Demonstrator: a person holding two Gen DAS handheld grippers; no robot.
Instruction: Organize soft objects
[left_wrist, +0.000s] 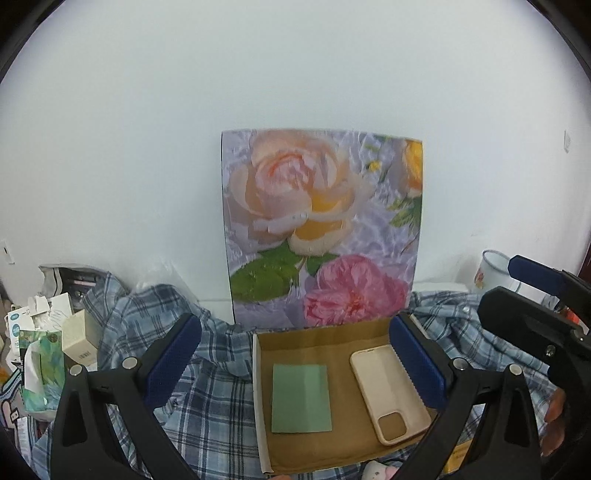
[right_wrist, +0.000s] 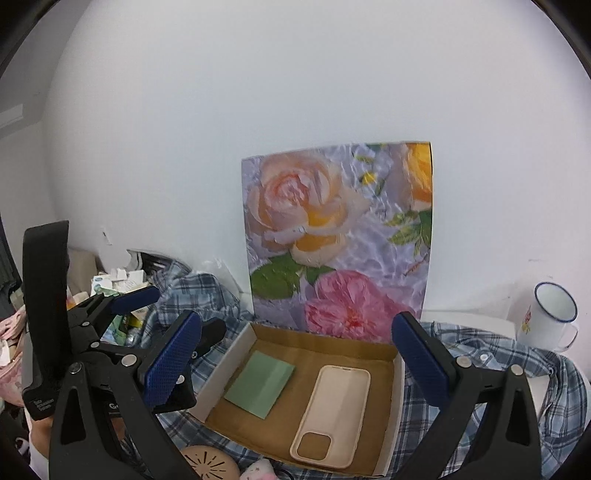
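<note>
A shallow cardboard box (left_wrist: 314, 338) (right_wrist: 332, 341) rests on a blue plaid shirt (left_wrist: 214, 387) (right_wrist: 480, 350). Inside lie a green flat pad (left_wrist: 301, 397) (right_wrist: 260, 384) on the left and a cream phone case (left_wrist: 389, 391) (right_wrist: 332, 410) on the right. My left gripper (left_wrist: 295, 362) hovers open above the box with nothing between its blue pads. My right gripper (right_wrist: 297, 365) is also open and empty over the box. A small pink and white plush (right_wrist: 258, 470) (left_wrist: 380, 470) peeks in at the bottom edge.
A floral board (left_wrist: 321, 229) (right_wrist: 340, 236) leans on the white wall behind the box. Cartons and packets (left_wrist: 48, 339) crowd the left. A white enamel mug (right_wrist: 550, 317) (left_wrist: 493, 271) stands at right. A round beige disc (right_wrist: 210, 461) lies in front.
</note>
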